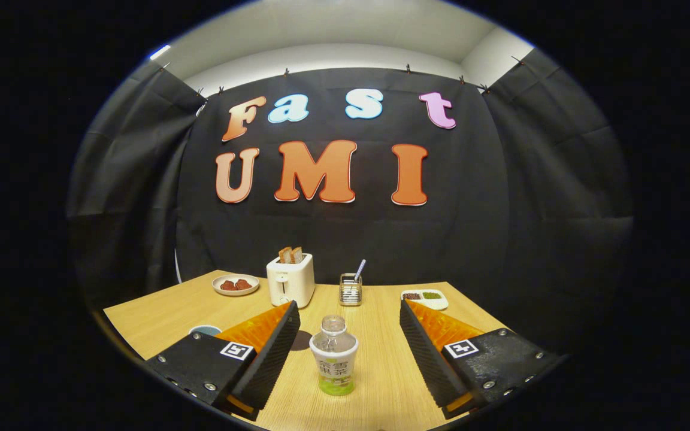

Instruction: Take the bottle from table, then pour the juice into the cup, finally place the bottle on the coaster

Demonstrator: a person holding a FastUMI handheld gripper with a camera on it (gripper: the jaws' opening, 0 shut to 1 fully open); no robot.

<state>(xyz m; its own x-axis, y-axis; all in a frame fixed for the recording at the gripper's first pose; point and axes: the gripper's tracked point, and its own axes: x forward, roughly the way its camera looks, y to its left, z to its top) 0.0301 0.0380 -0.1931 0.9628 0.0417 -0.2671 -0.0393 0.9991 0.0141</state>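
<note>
A small clear bottle [334,356] with a white label and greenish juice at its bottom stands upright on the wooden table [381,383], capless as far as I can tell. It sits between my two fingers, touching neither. My gripper [348,311] is open, its black ribbed pads wide apart on either side of the bottle. A dark round coaster [300,340] lies on the table just behind the left finger [273,353], partly hidden by it. The rim of a cup [204,330] with a pale blue inside peeks out to the left of that finger.
Beyond the fingers stand a white toaster [290,280] with toast in it, a plate [235,284] of reddish food to its left, a small metal holder [350,289] with a utensil, and a white dish [424,297] with dark and green fillings at the right.
</note>
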